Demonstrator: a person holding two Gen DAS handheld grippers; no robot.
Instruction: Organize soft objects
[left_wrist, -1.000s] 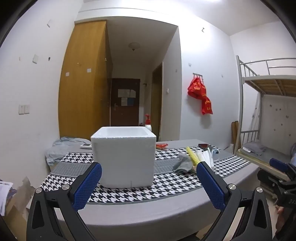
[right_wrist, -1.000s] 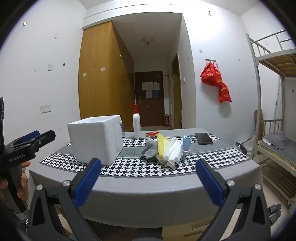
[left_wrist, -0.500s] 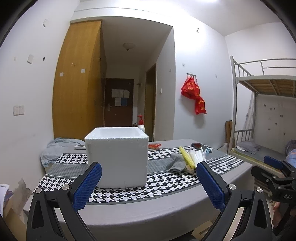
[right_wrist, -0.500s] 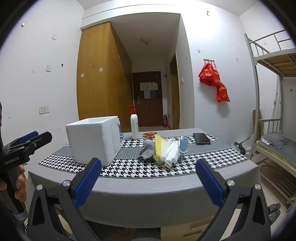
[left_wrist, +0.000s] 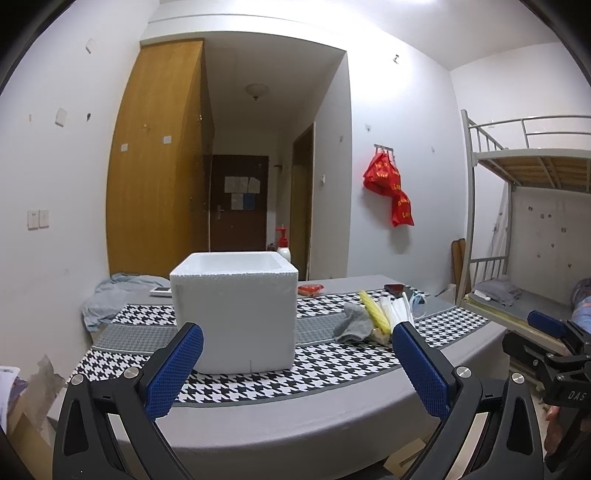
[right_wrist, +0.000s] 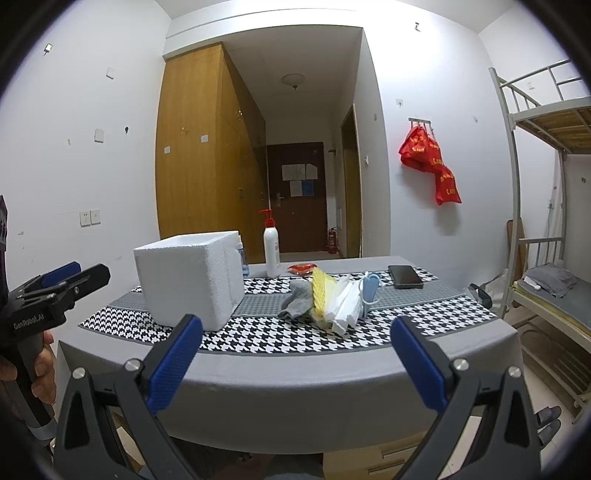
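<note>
Dead ahead at 12 o'clock on the bench (left_wrist: 280, 417), your left tool (left_wrist: 295, 363) faces the white foam box (left_wrist: 236, 314), which sits open-topped on the houndstooth runner (left_wrist: 332, 369). That tool's blue fingers (left_wrist: 173, 369) are spread wide with nothing between them, short of the bench edge. At 2 o'clock from the box, well apart from it, lies the pile of soft things: a grey sock (left_wrist: 352, 323), a yellow cloth (left_wrist: 375, 314) touching it, and white folded pieces (left_wrist: 397, 310) just beside that. Your right tool (right_wrist: 295, 360) is spread wide too, holding nothing, and from its camera the pile sits at 12 o'clock with the sock (right_wrist: 297, 301) on the pile's left edge. Behind the pile at 1 o'clock rests a dark phone (right_wrist: 404, 276); at 11 o'clock stands a white pump bottle (right_wrist: 271, 253) just beside the box (right_wrist: 190, 277). Red bags (right_wrist: 432, 158) hang on the far wall, and a bunk bed (right_wrist: 546, 184) stands at 3 o'clock.
</note>
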